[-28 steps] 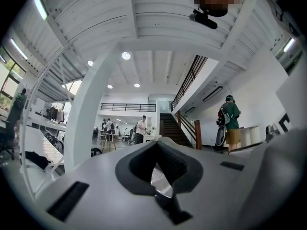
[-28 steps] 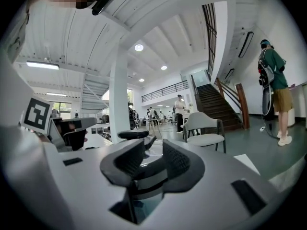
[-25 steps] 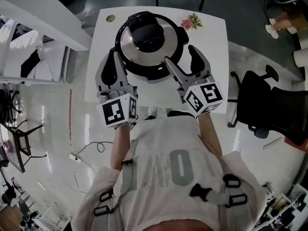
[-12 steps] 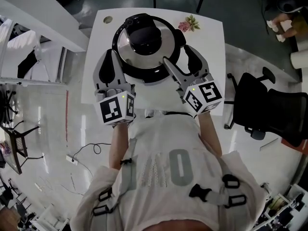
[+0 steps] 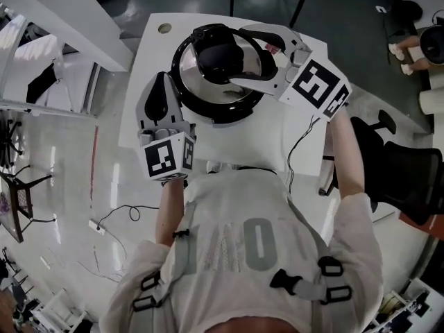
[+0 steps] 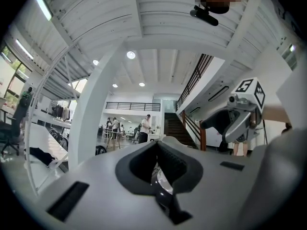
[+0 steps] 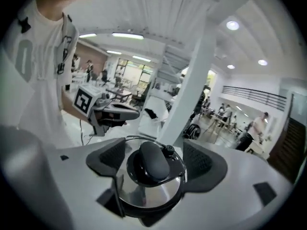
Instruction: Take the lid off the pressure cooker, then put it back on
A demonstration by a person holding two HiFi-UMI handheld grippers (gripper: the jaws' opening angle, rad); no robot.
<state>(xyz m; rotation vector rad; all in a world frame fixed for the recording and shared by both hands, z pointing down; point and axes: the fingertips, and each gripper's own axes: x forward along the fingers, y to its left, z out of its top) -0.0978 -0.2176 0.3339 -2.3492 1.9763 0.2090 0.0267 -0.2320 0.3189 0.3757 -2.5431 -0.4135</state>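
head view has the pressure cooker [image 5: 215, 71] by the table's [image 5: 291, 130] far edge, lid [image 5: 196, 71] on; the right gripper [image 5: 239, 55] reaches over it from the far right corner, jaws wide and just opening further, straddling the black handle [image 5: 220, 50] untouched, likely lining up a grasp. the left gripper [image 5: 162, 89], jaws together on nothing, waits near the left edge as before; a second ago the right one lay near-right of the cooker

Pale shirt [image 5: 229, 200], large grey zero print [image 5: 258, 243], grey harness straps [image 5: 186, 252], black buckles [image 5: 284, 278]

Bare table [image 5: 236, 144] before pressure cooker [image 5: 200, 75], left gripper [image 5: 163, 82] alongside
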